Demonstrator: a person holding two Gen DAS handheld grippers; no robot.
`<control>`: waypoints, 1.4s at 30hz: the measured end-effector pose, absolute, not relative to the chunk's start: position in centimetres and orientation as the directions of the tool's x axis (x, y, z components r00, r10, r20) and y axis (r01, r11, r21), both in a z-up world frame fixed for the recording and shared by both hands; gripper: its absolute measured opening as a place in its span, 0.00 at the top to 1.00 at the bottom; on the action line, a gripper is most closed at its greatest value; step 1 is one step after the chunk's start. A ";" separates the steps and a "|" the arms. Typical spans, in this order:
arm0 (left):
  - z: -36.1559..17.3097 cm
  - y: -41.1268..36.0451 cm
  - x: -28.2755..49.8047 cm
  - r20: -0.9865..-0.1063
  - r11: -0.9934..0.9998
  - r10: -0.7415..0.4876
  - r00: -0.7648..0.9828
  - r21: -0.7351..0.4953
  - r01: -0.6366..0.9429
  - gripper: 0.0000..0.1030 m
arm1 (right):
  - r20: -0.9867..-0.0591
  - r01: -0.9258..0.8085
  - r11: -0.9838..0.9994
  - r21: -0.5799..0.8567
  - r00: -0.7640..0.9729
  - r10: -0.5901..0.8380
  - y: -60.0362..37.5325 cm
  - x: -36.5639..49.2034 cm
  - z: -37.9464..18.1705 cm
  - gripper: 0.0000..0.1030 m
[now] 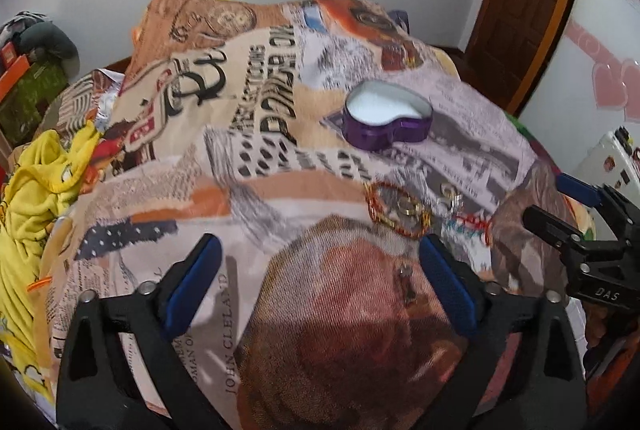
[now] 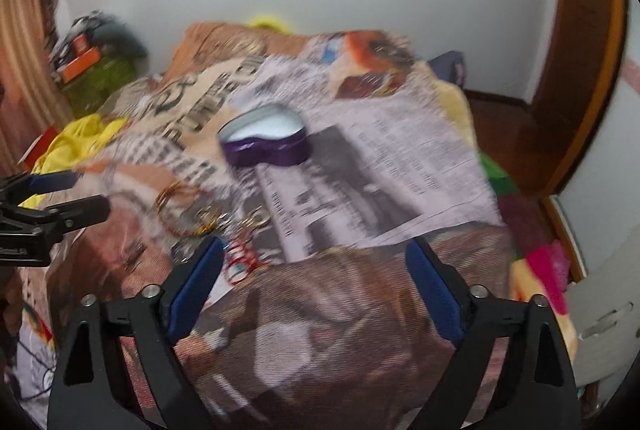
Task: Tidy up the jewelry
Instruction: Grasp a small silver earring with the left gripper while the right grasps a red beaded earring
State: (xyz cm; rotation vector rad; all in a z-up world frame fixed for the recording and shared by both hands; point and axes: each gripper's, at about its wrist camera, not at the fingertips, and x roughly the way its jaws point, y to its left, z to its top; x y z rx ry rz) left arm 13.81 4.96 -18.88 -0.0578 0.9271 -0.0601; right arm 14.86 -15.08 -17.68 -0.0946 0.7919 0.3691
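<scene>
A purple heart-shaped box [image 1: 387,118] with a white lining stands open on the printed bedspread; it also shows in the right wrist view [image 2: 266,140]. Nearer lie a red-and-gold bangle [image 1: 394,208], small gold rings [image 1: 448,192], a red beaded piece [image 1: 476,224] and a small dark earring [image 1: 407,280]. The bangle [image 2: 180,208] and the red piece [image 2: 240,262] show blurred in the right wrist view. My left gripper [image 1: 318,278] is open and empty, its right finger tip beside the bangle. My right gripper [image 2: 314,282] is open and empty, its left finger beside the red piece.
The bedspread [image 1: 248,134] covers the bed. Yellow clothing [image 1: 44,186] lies at the left edge. A wooden door [image 1: 524,2] stands at the back right. The right gripper [image 1: 576,218] shows at the right of the left wrist view; the left gripper [image 2: 60,196] shows at the left of the right wrist view.
</scene>
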 end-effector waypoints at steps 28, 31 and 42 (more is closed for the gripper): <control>-19.8 1.6 13.1 -0.820 0.973 -0.202 0.536 -0.105 0.206 0.75 | -0.782 -0.510 0.851 0.122 0.479 0.399 -11.7 16.6 -21.2 0.56; -20.2 1.2 13.3 -0.825 0.968 -0.221 0.520 -0.124 0.216 0.79 | -0.784 -0.511 0.852 0.115 0.480 0.394 -11.5 16.7 -21.3 0.64; -21.3 1.2 14.0 -0.828 0.966 -0.238 0.507 -0.149 0.210 0.95 | -0.782 -0.551 0.823 0.139 0.448 0.433 -10.7 16.3 -21.4 0.90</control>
